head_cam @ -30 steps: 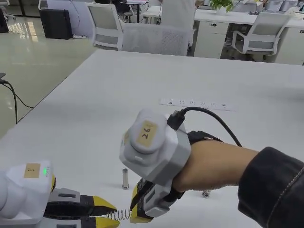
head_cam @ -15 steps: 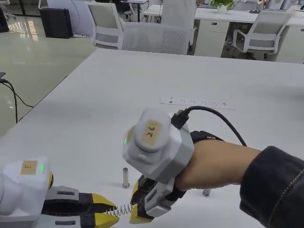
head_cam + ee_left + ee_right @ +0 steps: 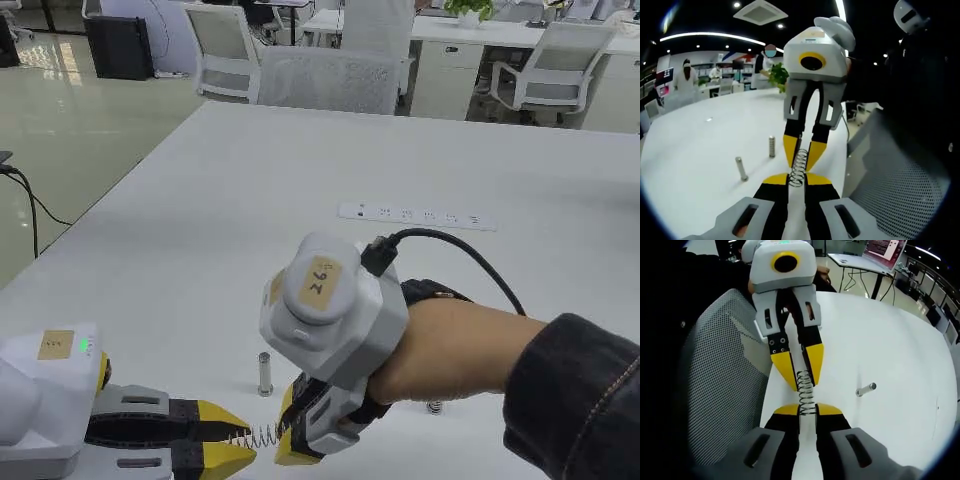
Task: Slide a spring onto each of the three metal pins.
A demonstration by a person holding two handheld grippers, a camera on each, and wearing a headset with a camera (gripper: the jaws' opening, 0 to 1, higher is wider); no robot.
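On the near side of the white tabletop (image 3: 300, 170), the left claw (image 3: 243, 440) and right claw (image 3: 287, 442) face each other tip to tip and level. They sit just nearer than 1 upright bare pin (image 3: 265, 374), both clamped on 1 spring (image 3: 262, 436) spanning them. This looks like a handover: 1 claw should release so the other can thread that pin.

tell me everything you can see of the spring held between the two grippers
The spring is a thin, silvery, bare metal coil with open turns. It spans the gap between the left gripper and the right gripper, with one end held in each one's yellow-tipped jaws. It looks straight and roughly level, held in the air above the white table.
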